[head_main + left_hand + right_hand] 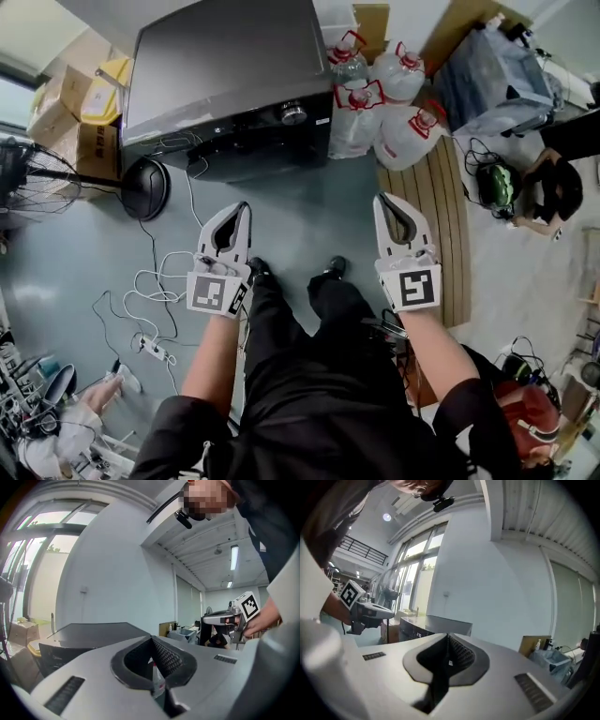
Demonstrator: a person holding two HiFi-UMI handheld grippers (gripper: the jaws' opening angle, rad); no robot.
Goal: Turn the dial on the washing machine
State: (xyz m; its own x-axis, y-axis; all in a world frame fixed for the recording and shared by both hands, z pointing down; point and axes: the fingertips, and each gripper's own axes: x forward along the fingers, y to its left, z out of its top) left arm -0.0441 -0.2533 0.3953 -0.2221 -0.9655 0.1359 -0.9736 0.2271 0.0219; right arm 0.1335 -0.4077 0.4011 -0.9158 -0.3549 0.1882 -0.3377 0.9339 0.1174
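**Two shut claws, and a dial well ahead of both**

Both of my claws hang above the floor, short of the machine, so every risk lies in the approach. On the left, loose white cables trail across the floor near my feet, close to a fan base. A careless step forward could snag one.

My left gripper has its jaws pressed together with nothing held. Ahead, between my two claws, stands the washing machine. Its dial sits on the front control strip, towards the right end.

My right gripper is likewise closed and empty, and it is on the dial's side. I judge that reaching in with the jaws closed would only bump the knob or slide off it, so they must spread first. Further right, water jugs crowd against the machine's side, and a wide swing of my right claw could knock them.
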